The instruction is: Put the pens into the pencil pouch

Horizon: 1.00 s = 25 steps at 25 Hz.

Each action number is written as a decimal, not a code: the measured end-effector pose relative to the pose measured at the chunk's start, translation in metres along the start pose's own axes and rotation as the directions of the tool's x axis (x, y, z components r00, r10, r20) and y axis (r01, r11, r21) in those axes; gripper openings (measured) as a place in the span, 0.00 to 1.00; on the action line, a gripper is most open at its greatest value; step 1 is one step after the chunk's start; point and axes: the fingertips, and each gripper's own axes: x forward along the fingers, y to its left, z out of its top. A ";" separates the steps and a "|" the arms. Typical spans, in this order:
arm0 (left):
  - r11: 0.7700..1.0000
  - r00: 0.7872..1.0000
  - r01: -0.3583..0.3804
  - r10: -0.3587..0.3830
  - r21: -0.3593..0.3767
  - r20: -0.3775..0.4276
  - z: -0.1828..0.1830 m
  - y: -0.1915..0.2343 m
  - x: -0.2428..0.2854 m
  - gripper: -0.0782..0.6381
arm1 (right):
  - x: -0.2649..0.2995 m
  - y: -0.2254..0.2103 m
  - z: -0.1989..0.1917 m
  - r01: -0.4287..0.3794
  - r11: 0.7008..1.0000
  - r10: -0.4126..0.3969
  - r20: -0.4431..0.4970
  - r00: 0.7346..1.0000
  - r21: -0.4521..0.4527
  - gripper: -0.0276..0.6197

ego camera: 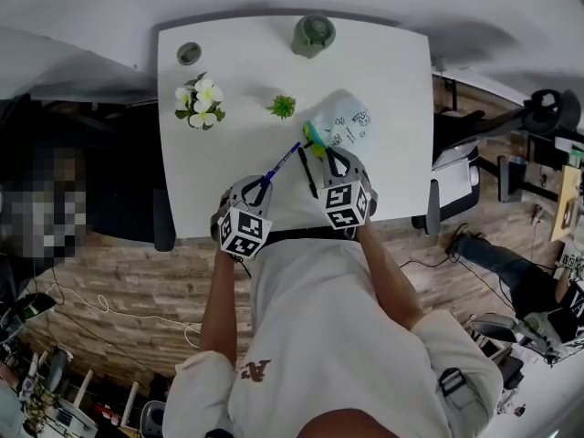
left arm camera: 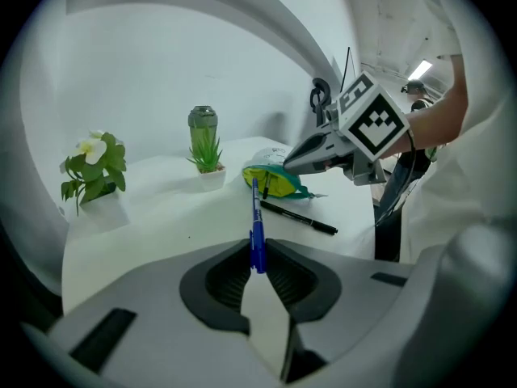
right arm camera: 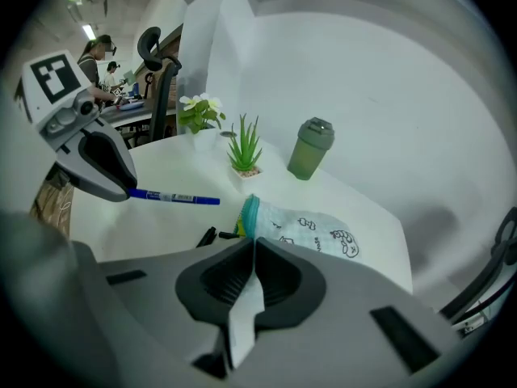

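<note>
My left gripper (left arm camera: 258, 253) is shut on the tail of a blue pen (left arm camera: 256, 221), which points ahead at the pencil pouch (left arm camera: 275, 181). The pouch (ego camera: 345, 124) is pale with drawings, a teal rim and a yellow-green inside. It lies on the white table (ego camera: 392, 71) with its mouth toward me. My right gripper (right arm camera: 252, 245) is shut at the teal rim of the pouch (right arm camera: 311, 229), pinching that edge. A black pen (ego camera: 307, 172) lies on the table between the two grippers, just before the pouch mouth. The blue pen's tip (ego camera: 294, 148) hovers close to the mouth.
White flowers in a pot (ego camera: 200, 104) and a small spiky plant (ego camera: 282, 107) stand behind the pens. A green lidded cup (ego camera: 313, 35) and a small round grey thing (ego camera: 189, 53) sit at the far edge. An office chair (ego camera: 456, 176) stands right of the table.
</note>
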 end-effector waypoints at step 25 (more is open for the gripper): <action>0.977 0.987 0.160 -0.163 0.140 0.010 0.082 -0.037 0.082 0.18 | -0.029 -0.010 0.010 -0.054 0.998 0.052 0.096 0.994 0.016 0.06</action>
